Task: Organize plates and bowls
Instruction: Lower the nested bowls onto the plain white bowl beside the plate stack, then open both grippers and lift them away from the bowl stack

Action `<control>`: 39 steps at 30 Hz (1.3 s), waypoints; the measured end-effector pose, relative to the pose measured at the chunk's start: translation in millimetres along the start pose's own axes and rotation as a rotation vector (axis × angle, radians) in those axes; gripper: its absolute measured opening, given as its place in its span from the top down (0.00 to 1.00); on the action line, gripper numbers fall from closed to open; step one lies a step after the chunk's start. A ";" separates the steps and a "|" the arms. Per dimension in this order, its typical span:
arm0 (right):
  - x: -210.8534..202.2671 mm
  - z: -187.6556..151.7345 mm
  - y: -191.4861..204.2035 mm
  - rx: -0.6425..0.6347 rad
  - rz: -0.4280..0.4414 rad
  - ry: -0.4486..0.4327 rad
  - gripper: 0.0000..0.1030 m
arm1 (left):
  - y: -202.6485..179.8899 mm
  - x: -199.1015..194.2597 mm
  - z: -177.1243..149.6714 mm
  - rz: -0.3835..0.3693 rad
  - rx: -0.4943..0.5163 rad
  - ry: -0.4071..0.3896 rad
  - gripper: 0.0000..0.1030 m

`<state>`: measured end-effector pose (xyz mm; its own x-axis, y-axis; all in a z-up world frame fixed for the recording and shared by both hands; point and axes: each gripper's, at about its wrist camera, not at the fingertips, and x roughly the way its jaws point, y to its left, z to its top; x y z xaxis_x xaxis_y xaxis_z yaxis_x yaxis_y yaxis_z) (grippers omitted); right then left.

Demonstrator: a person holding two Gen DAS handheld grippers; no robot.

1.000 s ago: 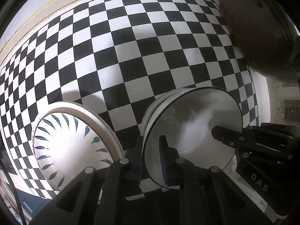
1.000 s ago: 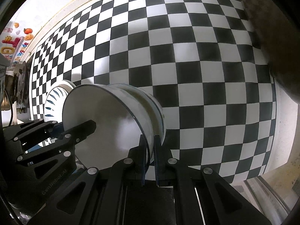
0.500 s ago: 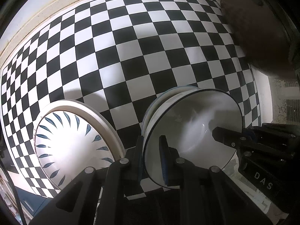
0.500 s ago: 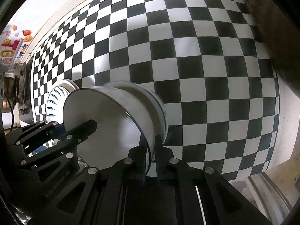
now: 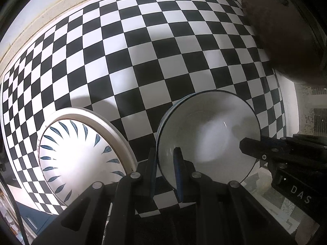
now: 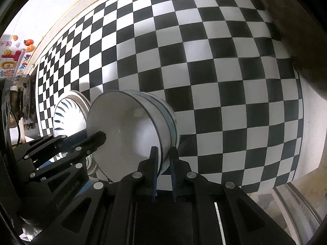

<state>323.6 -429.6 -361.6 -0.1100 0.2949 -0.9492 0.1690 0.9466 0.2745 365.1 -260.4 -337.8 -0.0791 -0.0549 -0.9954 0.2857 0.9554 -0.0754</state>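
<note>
White bowl [image 5: 208, 134]: dark-rimmed, blue-banded outside, tipped on its side above the checkered cloth, gripped at two points of its rim.
Left gripper [image 5: 165, 170]: fingers pinch the bowl's near rim, one inside, one outside.
Right gripper [image 6: 163, 170]: closed on the opposite rim, wall between its pads.
Surface: black-and-white checkered cloth [image 5: 143, 51] on a table, pale wall behind.
Plate [image 5: 81, 155]: white with blue leaf strokes, just left of the bowl; nothing in either.
</note>
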 end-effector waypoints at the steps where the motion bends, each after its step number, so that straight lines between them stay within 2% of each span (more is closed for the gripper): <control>1: -0.2 -0.1 0.5 -0.004 -0.003 0.001 0.86 | -0.2 -0.2 -0.1 0.001 0.000 -0.001 0.87; 12: 1.7 -2.6 6.1 -0.008 -0.027 -0.010 0.86 | -0.5 3.1 -3.3 0.037 -0.016 0.013 0.85; 17: -3.5 -8.5 6.4 -0.013 -0.037 -0.028 0.86 | 4.0 -4.6 -7.4 0.026 -0.025 0.003 0.82; 20: -10.2 -15.2 7.8 -0.011 -0.032 -0.043 0.84 | 6.0 -11.6 -9.4 0.030 -0.018 -0.013 0.73; 22: -15.4 -18.8 8.8 -0.012 -0.038 -0.057 0.73 | 8.4 -16.9 -10.5 0.018 -0.026 -0.028 0.64; 24: -22.8 -22.8 8.9 -0.007 -0.035 -0.078 0.66 | 8.7 -23.0 -12.0 0.020 -0.018 -0.048 0.38; 26: -28.3 -25.7 8.6 -0.003 -0.028 -0.089 0.51 | 9.5 -29.1 -13.5 0.029 -0.014 -0.071 0.21; 27: -32.2 -27.8 7.8 0.005 -0.016 -0.097 0.39 | 9.5 -32.4 -14.6 0.036 -0.010 -0.080 0.18; 29: -38.6 -30.5 6.3 0.009 -0.020 -0.116 0.36 | 8.7 -36.7 -16.0 0.034 -0.007 -0.087 0.16; 31: -45.2 -34.8 4.0 0.015 -0.027 -0.129 0.28 | 8.5 -43.4 -18.9 0.036 -0.004 -0.101 0.16; 39: -84.5 -61.8 5.6 0.027 -0.062 -0.226 0.26 | 1.6 -85.8 -37.5 0.063 0.036 -0.178 0.16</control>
<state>273.3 -441.2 -270.4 0.1011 0.1964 -0.9753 0.1949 0.9574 0.2130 336.5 -243.3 -250.3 0.1089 -0.0489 -0.9928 0.3186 0.9478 -0.0117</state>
